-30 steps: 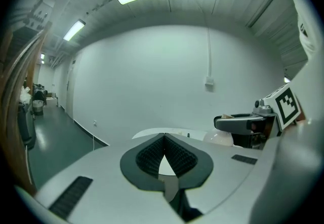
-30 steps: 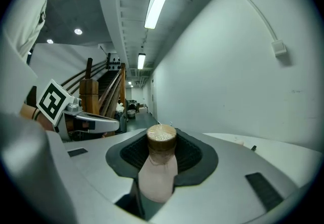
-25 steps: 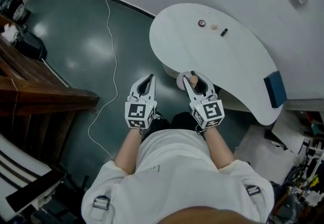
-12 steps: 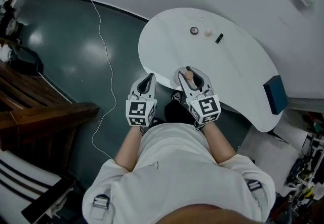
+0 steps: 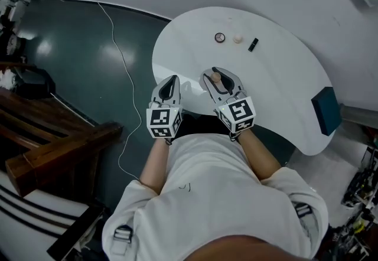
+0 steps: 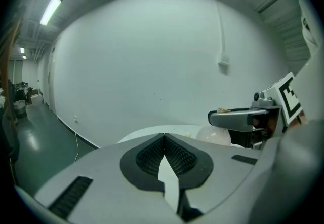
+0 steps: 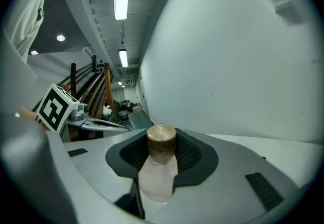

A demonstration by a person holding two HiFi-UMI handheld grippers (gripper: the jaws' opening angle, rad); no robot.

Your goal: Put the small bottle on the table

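Observation:
The small bottle (image 5: 216, 79) has a pale, cloudy body and a brown cork-like cap. It stands upright in my right gripper (image 5: 215, 74), which is shut on it over the near edge of the white curved table (image 5: 277, 77). The right gripper view shows the bottle (image 7: 158, 170) pinched between the ribbed pads, its cap sticking up above them. My left gripper (image 5: 170, 81) hovers just left of it at the table's rim, shut and holding nothing. In the left gripper view the pads (image 6: 179, 157) meet at the tips, and the right gripper (image 6: 243, 119) shows at the right edge.
At the table's far side lie a dark round disc (image 5: 220, 37), a pale round bit (image 5: 237, 38) and a small black block (image 5: 253, 45). A blue box (image 5: 326, 111) sits at the right end. A white cable (image 5: 121, 59) runs over the green floor; wooden stairs (image 5: 53, 147) stand left.
Both grippers have moved forward from short of the table's edge to over its near rim. The bottle has stayed in the right gripper, and the table now sits closer in the head view.

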